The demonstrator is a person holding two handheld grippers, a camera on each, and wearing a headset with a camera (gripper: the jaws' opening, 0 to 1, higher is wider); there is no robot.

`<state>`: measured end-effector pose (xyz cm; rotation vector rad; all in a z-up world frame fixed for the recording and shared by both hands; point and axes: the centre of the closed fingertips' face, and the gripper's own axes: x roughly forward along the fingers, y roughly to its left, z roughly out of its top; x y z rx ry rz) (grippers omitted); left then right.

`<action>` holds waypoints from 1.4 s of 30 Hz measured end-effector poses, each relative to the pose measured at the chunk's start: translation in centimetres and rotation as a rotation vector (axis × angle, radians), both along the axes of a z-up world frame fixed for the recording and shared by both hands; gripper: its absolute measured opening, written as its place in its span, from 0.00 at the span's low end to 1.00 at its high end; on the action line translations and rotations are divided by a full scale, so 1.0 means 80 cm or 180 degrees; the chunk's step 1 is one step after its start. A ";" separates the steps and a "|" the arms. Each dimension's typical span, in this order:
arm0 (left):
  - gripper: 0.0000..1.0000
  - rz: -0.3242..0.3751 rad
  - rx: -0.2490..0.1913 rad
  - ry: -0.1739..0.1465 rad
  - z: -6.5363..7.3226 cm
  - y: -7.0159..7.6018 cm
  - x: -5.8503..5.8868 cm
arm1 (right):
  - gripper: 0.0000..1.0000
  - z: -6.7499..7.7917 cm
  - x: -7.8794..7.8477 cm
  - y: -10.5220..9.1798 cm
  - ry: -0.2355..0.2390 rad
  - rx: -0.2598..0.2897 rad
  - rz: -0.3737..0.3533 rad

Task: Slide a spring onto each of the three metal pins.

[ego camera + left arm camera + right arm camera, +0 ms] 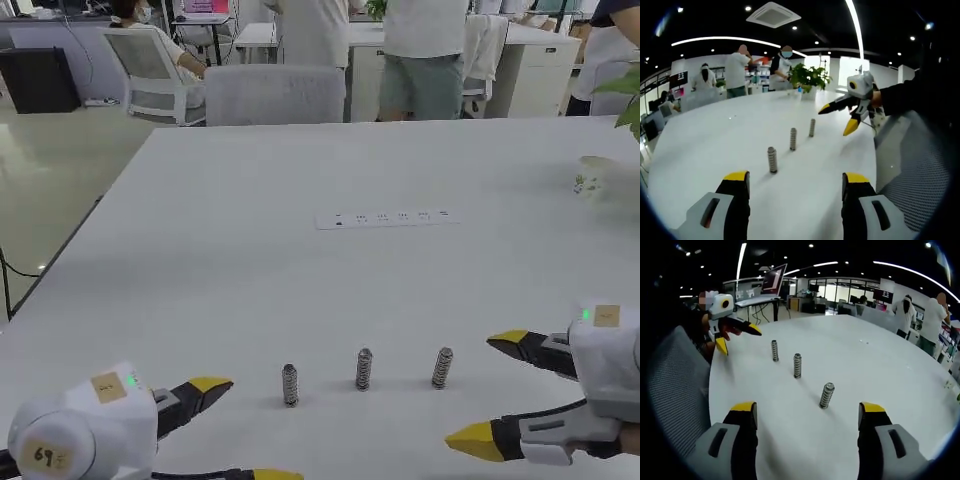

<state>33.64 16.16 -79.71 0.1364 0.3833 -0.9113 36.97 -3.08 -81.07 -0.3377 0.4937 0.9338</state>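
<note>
Three metal pins stand in a row near the front of the white table (320,290), each with a spring around it: left spring (290,385), middle spring (364,369), right spring (442,368). My left gripper (240,430) is at the bottom left, open and empty, a short way left of the left spring (772,160). My right gripper (495,390) is at the bottom right, open and empty, just right of the right spring (826,395). The right gripper (837,120) appears in the left gripper view, and the left gripper (737,338) in the right gripper view.
A white power strip (388,218) lies flat at mid table. A small cup (592,175) and a plant (630,100) stand at the right edge. Chairs (274,95) and several people are beyond the far edge.
</note>
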 end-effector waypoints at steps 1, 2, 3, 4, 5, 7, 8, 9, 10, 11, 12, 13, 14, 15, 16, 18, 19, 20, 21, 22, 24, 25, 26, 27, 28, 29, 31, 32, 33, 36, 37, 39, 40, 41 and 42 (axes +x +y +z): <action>0.71 0.0003 -0.0002 0.0001 0.000 0.000 0.000 | 0.83 -0.001 -0.001 0.000 0.0003 0.0005 0.0003; 0.71 0.0008 -0.0005 0.0004 -0.002 0.001 0.000 | 0.83 -0.001 -0.001 0.001 0.0003 0.0013 0.0011; 0.71 0.0011 -0.0006 0.0006 -0.003 0.001 -0.001 | 0.84 -0.001 0.000 0.001 -0.0006 0.0024 0.0005; 0.71 0.0017 -0.0009 0.0011 -0.004 0.001 -0.001 | 0.84 0.000 0.000 0.001 -0.0008 0.0052 -0.0008; 0.71 0.0021 -0.0013 0.0014 -0.004 0.001 -0.001 | 0.84 0.000 0.000 0.002 -0.0005 0.0080 -0.0009; 0.71 0.0029 -0.0024 0.0020 -0.005 0.001 -0.002 | 0.85 0.002 0.001 0.003 -0.0014 0.0114 -0.0015; 0.71 0.0030 -0.0027 0.0021 -0.006 0.001 -0.002 | 0.85 0.003 0.001 0.003 -0.0019 0.0123 -0.0010; 0.71 0.0032 -0.0031 0.0023 -0.007 0.001 -0.002 | 0.85 0.003 0.000 0.003 -0.0023 0.0124 -0.0010; 0.71 0.0034 -0.0035 0.0023 -0.007 0.001 -0.002 | 0.85 0.002 0.000 0.003 -0.0024 0.0127 -0.0008; 0.71 0.0039 -0.0039 0.0024 -0.007 0.001 -0.002 | 0.85 0.003 -0.001 0.004 -0.0028 0.0144 -0.0004; 0.71 0.0042 -0.0042 0.0024 -0.007 0.001 -0.002 | 0.85 0.003 -0.001 0.004 -0.0020 0.0145 -0.0007; 0.72 0.0045 -0.0047 0.0025 -0.007 0.001 -0.002 | 0.86 0.002 -0.001 0.004 -0.0025 0.0149 -0.0009; 0.72 0.0050 -0.0051 0.0026 -0.007 0.001 -0.002 | 0.86 0.003 -0.001 0.003 -0.0031 0.0158 -0.0009; 0.72 0.0052 -0.0053 0.0025 -0.008 0.001 -0.002 | 0.86 0.003 -0.001 0.003 -0.0028 0.0166 -0.0010; 0.72 0.0058 -0.0057 0.0027 -0.008 0.002 -0.002 | 0.86 0.003 -0.001 0.003 -0.0027 0.0180 -0.0011; 0.72 0.0070 -0.0063 0.0034 -0.009 0.002 -0.002 | 0.87 0.003 -0.001 0.003 -0.0026 0.0184 -0.0013; 0.71 0.0072 -0.0064 0.0035 -0.010 0.003 -0.002 | 0.87 0.002 -0.001 0.003 -0.0018 0.0183 -0.0015; 0.71 0.0079 -0.0071 0.0040 -0.009 0.003 -0.002 | 0.87 0.001 -0.002 0.002 -0.0009 0.0181 -0.0017; 0.71 0.0083 -0.0077 0.0043 -0.009 0.002 -0.002 | 0.87 0.000 -0.002 0.002 0.0000 0.0178 -0.0019; 0.71 0.0086 -0.0081 0.0045 -0.010 0.002 -0.003 | 0.87 0.000 -0.002 0.002 -0.0001 0.0180 -0.0017; 0.71 0.0090 -0.0081 0.0049 -0.010 0.002 -0.003 | 0.87 0.000 -0.002 0.002 -0.0002 0.0188 -0.0013; 0.71 0.0088 -0.0078 0.0051 -0.010 0.002 -0.003 | 0.87 0.001 -0.003 0.002 0.0001 0.0189 -0.0018; 0.71 0.0087 -0.0074 0.0054 -0.011 0.001 -0.003 | 0.87 0.000 -0.003 0.001 0.0013 0.0189 -0.0028; 0.71 0.0086 -0.0071 0.0055 -0.011 0.001 -0.003 | 0.87 0.000 -0.003 0.000 0.0019 0.0190 -0.0033; 0.71 0.0086 -0.0071 0.0056 -0.011 0.001 -0.003 | 0.87 0.000 -0.003 0.000 0.0022 0.0191 -0.0034; 0.71 0.0085 -0.0077 0.0056 -0.011 0.000 -0.003 | 0.87 0.000 -0.003 0.000 0.0013 0.0198 -0.0035; 0.71 0.0085 -0.0078 0.0053 -0.011 0.000 -0.003 | 0.87 0.000 -0.003 0.000 0.0013 0.0209 -0.0036; 0.71 0.0086 -0.0076 0.0053 -0.011 0.000 -0.003 | 0.87 0.000 -0.003 0.000 0.0015 0.0209 -0.0035; 0.71 0.0088 -0.0076 0.0054 -0.011 0.000 -0.003 | 0.87 0.000 -0.003 0.000 0.0014 0.0204 -0.0031; 0.71 0.0091 -0.0078 0.0058 -0.012 0.000 -0.003 | 0.88 0.000 -0.003 0.000 0.0024 0.0205 -0.0028; 0.71 0.0090 -0.0075 0.0059 -0.012 0.000 -0.002 | 0.88 0.000 -0.003 0.000 0.0022 0.0208 -0.0028; 0.71 0.0091 -0.0075 0.0064 -0.013 0.001 -0.002 | 0.88 0.001 -0.003 0.000 0.0020 0.0209 -0.0033; 0.72 0.0090 -0.0076 0.0065 -0.013 0.001 -0.001 | 0.88 0.001 -0.003 0.000 0.0018 0.0211 -0.0034; 0.72 0.0088 -0.0076 0.0063 -0.013 0.000 -0.001 | 0.88 0.001 -0.002 0.000 0.0021 0.0216 -0.0036; 0.72 0.0086 -0.0077 0.0062 -0.012 0.000 0.000 | 0.88 0.001 -0.002 0.000 0.0025 0.0215 -0.0037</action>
